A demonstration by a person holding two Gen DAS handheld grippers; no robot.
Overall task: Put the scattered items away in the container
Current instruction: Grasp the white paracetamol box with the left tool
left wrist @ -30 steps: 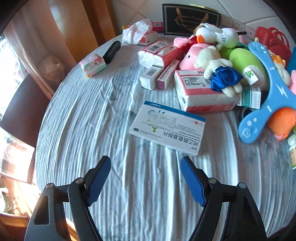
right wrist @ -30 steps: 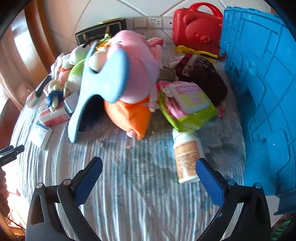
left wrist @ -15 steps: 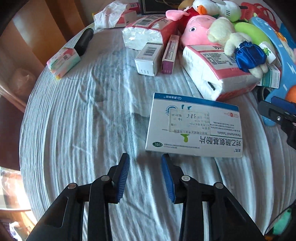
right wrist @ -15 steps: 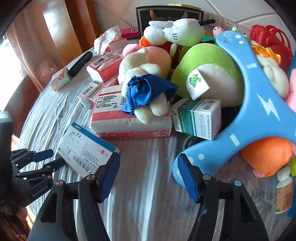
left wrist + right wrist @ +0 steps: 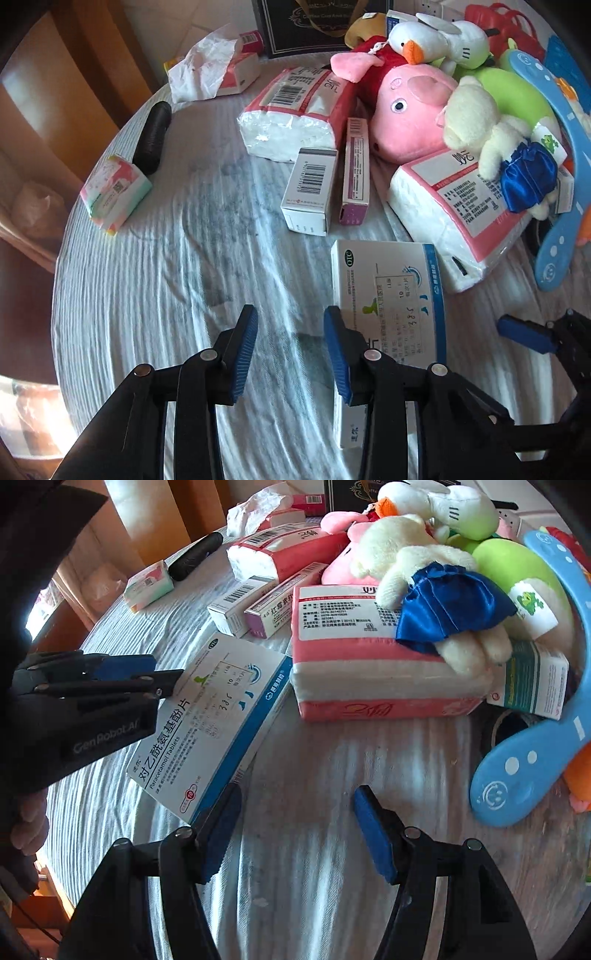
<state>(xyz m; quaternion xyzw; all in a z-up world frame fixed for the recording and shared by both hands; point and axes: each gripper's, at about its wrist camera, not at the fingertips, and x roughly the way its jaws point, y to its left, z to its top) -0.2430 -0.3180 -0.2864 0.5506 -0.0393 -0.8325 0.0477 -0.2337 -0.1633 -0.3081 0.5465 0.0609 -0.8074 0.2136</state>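
At about nine o'clock in the right wrist view the left gripper [image 5: 162, 677] reaches the near corner of the paracetamol box [image 5: 218, 716]; its jaws have just been opening a little and stand apart with only the striped cloth [image 5: 147, 280] between them, one finger over the box's edge. The box lies flat on the cloth toward six o'clock of the left wrist view, just beside a pink tissue pack [image 5: 454, 221] at three o'clock. It looks light, stiff thin card, easily crushed and smooth-faced, so the long edges seem the best place to pinch. The right gripper [image 5: 295, 830] has its jaws parted, nothing held, its left finger touching or just beside the box's blue edge; which cannot be told. The container is not in sight, and the left finger hides part of the box
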